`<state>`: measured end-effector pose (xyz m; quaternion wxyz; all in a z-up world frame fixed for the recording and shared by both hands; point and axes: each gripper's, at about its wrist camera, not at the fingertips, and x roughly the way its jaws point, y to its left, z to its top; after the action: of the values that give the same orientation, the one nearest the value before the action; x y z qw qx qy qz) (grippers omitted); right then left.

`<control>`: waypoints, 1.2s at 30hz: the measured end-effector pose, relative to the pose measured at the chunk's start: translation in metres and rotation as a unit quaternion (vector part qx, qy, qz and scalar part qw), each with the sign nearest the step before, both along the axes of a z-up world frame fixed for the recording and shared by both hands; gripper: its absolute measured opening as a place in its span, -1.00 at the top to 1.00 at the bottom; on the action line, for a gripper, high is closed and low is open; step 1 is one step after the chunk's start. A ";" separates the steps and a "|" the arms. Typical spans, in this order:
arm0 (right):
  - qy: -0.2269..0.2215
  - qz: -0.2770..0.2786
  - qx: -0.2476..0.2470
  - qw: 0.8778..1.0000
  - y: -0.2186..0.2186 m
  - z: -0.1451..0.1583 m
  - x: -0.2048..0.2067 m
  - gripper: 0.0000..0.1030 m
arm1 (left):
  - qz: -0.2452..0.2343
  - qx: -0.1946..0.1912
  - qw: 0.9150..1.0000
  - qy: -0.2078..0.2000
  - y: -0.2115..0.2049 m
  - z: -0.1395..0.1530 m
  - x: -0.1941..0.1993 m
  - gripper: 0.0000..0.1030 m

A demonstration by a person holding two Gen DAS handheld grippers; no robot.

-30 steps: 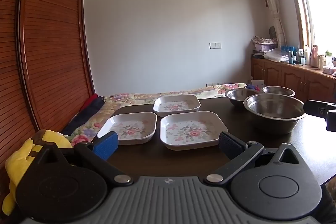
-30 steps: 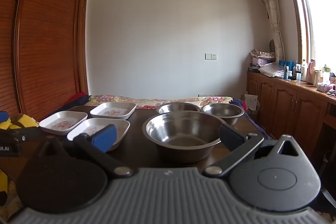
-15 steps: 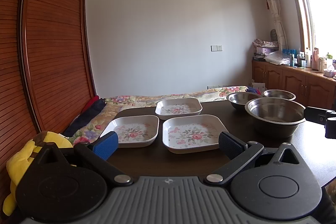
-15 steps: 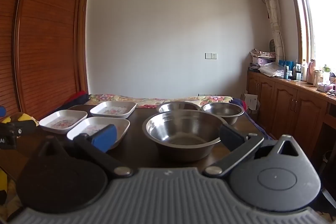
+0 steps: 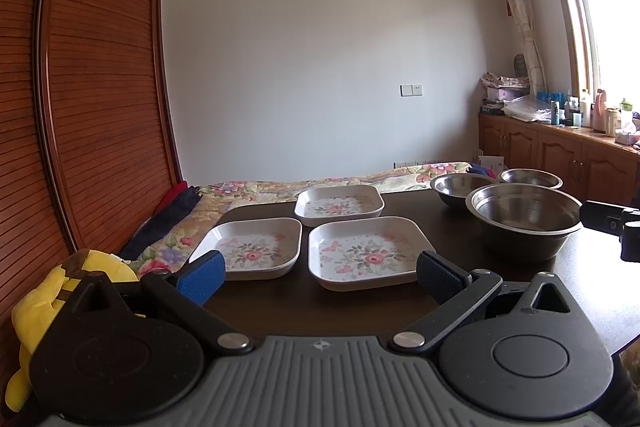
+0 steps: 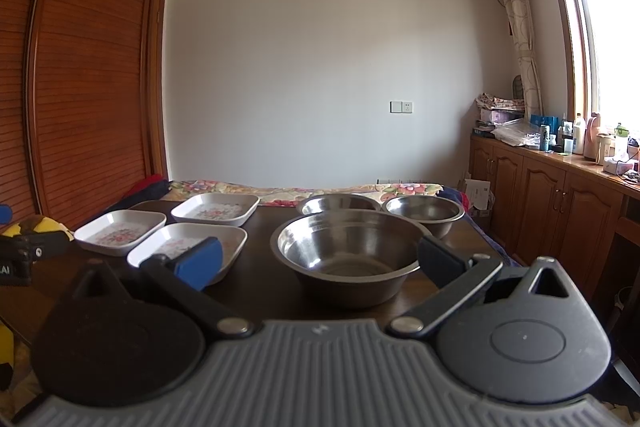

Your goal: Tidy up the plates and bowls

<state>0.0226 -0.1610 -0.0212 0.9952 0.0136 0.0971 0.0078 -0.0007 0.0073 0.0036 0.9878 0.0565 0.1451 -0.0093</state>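
Note:
Three square white plates with a flower print lie on a dark table [image 5: 440,227]: a near right plate [image 5: 368,257], a near left plate [image 5: 254,251] and a far plate [image 5: 340,205]. Three steel bowls stand to their right: a large bowl [image 6: 346,247] in front and two smaller bowls [image 6: 422,213] [image 6: 338,203] behind it. My left gripper [image 5: 320,273] hangs open just short of the near right plate, holding nothing. My right gripper [image 6: 320,261] is open in front of the large bowl, also holding nothing.
A bed with a flowered cover [image 5: 340,179] runs behind the table. Slatted wooden wardrobe doors [image 5: 92,107] fill the left side. A yellow plush toy [image 5: 48,291] lies at the near left. Wooden cabinets [image 6: 552,203] with bottles on top line the right wall.
The left wrist view has tilted up a little, so plates and bowls sit lower in it. The right gripper has not moved. Both grippers stay open.

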 end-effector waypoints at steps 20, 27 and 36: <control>-0.001 0.000 0.000 1.000 -0.002 0.002 -0.001 -1.00 | -0.001 -0.004 1.000 -0.004 0.001 0.005 -0.002 -1.00; -0.001 0.000 0.000 1.000 -0.002 0.001 -0.001 -1.00 | 0.000 0.000 1.000 -0.003 0.000 0.004 -0.003 -1.00; -0.001 -0.001 0.000 1.000 -0.002 0.000 -0.001 -1.00 | 0.001 0.000 1.000 -0.001 0.001 0.004 -0.001 -1.00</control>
<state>0.0211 -0.1630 -0.0210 0.9952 0.0138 0.0965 0.0070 -0.0020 0.0081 0.0073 0.9880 0.0563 0.1437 -0.0083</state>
